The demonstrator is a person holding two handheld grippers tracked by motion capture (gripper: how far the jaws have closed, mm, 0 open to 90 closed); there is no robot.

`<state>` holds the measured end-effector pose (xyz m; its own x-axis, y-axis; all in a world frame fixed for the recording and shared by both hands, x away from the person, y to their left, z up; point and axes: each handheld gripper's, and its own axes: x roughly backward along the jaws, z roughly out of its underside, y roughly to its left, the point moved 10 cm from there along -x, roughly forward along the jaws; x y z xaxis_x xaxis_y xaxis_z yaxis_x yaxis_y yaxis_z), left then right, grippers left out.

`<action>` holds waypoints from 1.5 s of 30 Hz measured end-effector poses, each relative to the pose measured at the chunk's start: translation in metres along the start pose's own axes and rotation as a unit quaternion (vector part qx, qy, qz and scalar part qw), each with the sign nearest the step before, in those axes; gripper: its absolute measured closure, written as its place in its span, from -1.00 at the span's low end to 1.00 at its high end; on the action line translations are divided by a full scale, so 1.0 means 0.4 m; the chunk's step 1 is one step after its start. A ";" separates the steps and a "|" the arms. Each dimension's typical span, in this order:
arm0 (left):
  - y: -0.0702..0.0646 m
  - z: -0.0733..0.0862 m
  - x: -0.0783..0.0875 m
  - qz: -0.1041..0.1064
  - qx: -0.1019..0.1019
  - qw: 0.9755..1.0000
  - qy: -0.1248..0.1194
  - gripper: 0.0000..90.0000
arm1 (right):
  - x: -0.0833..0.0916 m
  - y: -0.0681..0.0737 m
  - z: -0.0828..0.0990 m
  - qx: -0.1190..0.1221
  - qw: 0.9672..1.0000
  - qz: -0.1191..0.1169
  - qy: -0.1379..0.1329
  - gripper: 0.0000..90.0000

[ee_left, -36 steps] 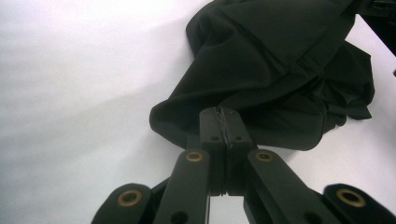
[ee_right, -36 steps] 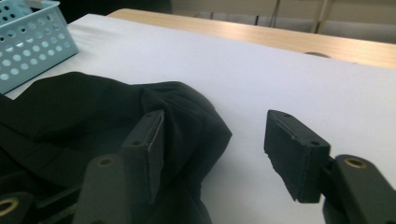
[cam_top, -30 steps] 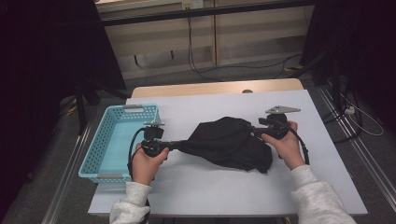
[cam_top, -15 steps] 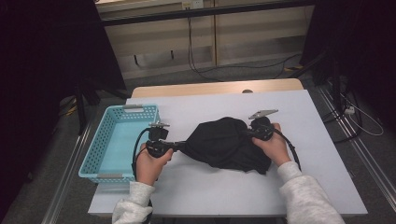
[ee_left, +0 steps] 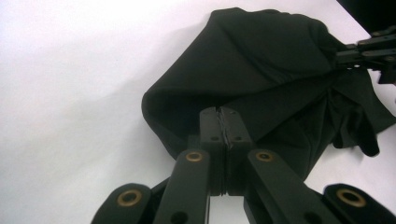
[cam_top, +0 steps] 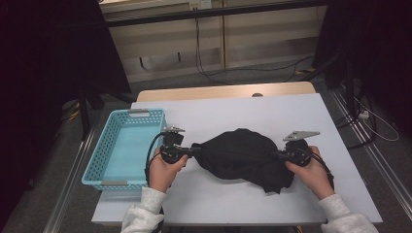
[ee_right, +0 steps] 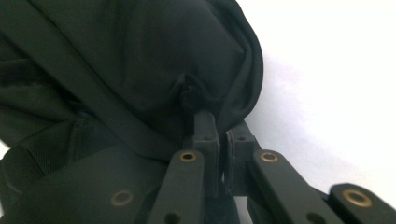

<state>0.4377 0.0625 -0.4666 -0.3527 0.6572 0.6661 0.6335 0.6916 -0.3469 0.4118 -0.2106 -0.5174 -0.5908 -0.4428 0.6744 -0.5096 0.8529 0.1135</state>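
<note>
Cloth (cam_top: 241,158), black and soft, is stretched between both tongs on the white table (cam_top: 233,111). The left gripper (cam_top: 192,152) is clamped on one edge, the right gripper (cam_top: 278,155) has just been closed on the opposite edge. Limp, light handling is judged; edges suit gripping. A blue basket (cam_top: 124,145) stands left; cables cross the floor beyond.

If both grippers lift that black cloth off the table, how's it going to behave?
The black cloth lies in soft folds and bulges, so it will probably sag between the left gripper and the right gripper. It looks thin, so likely light. The loose tail near the right hand would probably dangle.
</note>
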 end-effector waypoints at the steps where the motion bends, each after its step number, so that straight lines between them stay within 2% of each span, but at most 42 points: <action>1: 0.000 -0.002 0.001 -0.001 0.001 1.000 -0.003 1.00 | 0.004 0.004 0.002 -0.002 1.000 -0.004 0.003 0.91; 2: 0.001 -0.004 0.002 -0.002 0.001 1.000 -0.005 1.00 | 0.007 0.007 0.003 -0.005 1.000 -0.006 0.005 0.91; 6: 0.007 -0.007 0.005 -0.002 0.002 1.000 -0.008 1.00 | 0.004 0.009 -0.014 0.017 1.000 -0.001 -0.017 0.88; 7: 0.011 -0.005 0.009 -0.001 0.003 1.000 -0.002 1.00 | 0.003 0.009 -0.022 0.018 1.000 0.002 -0.025 0.84; 9: 0.016 -0.008 0.011 -0.005 0.008 1.000 -0.009 1.00 | 0.006 0.006 -0.050 0.030 0.998 0.015 -0.051 0.57; 13: 0.030 -0.014 0.028 -0.011 0.017 1.000 -0.020 1.00 | 0.011 0.009 -0.098 0.027 0.996 0.019 -0.080 0.52; 15: 0.036 -0.017 0.039 -0.013 0.021 0.999 -0.022 1.00 | 0.007 0.014 -0.116 0.030 0.996 0.019 -0.083 0.51; 18: 0.052 -0.023 0.059 -0.022 0.030 0.999 -0.031 1.00 | -0.002 0.019 -0.140 0.031 0.995 0.019 -0.089 0.40; 21: 0.064 -0.024 0.069 -0.028 0.036 0.998 -0.035 1.00 | -0.016 0.016 -0.169 0.020 0.995 0.025 -0.096 0.01; 23: 0.071 -0.023 0.073 -0.032 0.037 0.998 -0.035 1.00 | -0.026 0.012 -0.182 0.014 0.995 0.024 -0.093 -0.05; 25: 0.075 -0.021 0.072 -0.033 0.040 0.998 -0.035 1.00 | -0.045 0.000 -0.190 0.015 0.996 0.033 -0.083 -0.07; 30: 0.078 -0.017 0.068 -0.035 0.040 0.998 -0.029 1.00 | -0.108 -0.038 -0.203 0.003 0.997 0.048 -0.059 0.02; 32: 0.079 -0.017 0.068 -0.035 0.040 0.998 -0.030 1.00 | -0.140 -0.047 -0.195 -0.008 0.998 0.042 -0.044 0.13; 35: 0.078 -0.014 0.066 -0.035 0.038 0.998 -0.028 1.00 | -0.178 -0.041 -0.164 -0.010 1.000 0.026 -0.005 0.45; 36: 0.078 -0.013 0.066 -0.035 0.038 0.998 -0.027 1.00 | -0.183 -0.038 -0.153 -0.010 1.000 0.018 0.003 0.69; 38: 0.079 -0.012 0.066 -0.035 0.039 0.998 -0.027 1.00 | -0.180 -0.038 -0.142 -0.008 1.000 0.008 0.005 0.88; 39: 0.081 -0.013 0.067 -0.035 0.039 0.998 -0.029 1.00 | -0.171 -0.047 -0.136 -0.008 1.000 0.017 0.004 0.90; 42: 0.083 -0.016 0.073 -0.038 0.041 0.998 -0.034 1.00 | -0.137 -0.064 -0.123 -0.011 1.000 0.028 -0.002 0.91; 45: 0.084 -0.018 0.077 -0.040 0.040 0.998 -0.036 1.00 | -0.084 -0.090 -0.096 -0.010 0.999 0.051 -0.007 0.91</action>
<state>0.4532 0.1040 -0.4528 -0.4506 0.6163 0.6459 0.5455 0.7628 -0.3472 0.4738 -0.2158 -0.5162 -0.6476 -0.3569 0.6732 -0.4342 0.8989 0.0588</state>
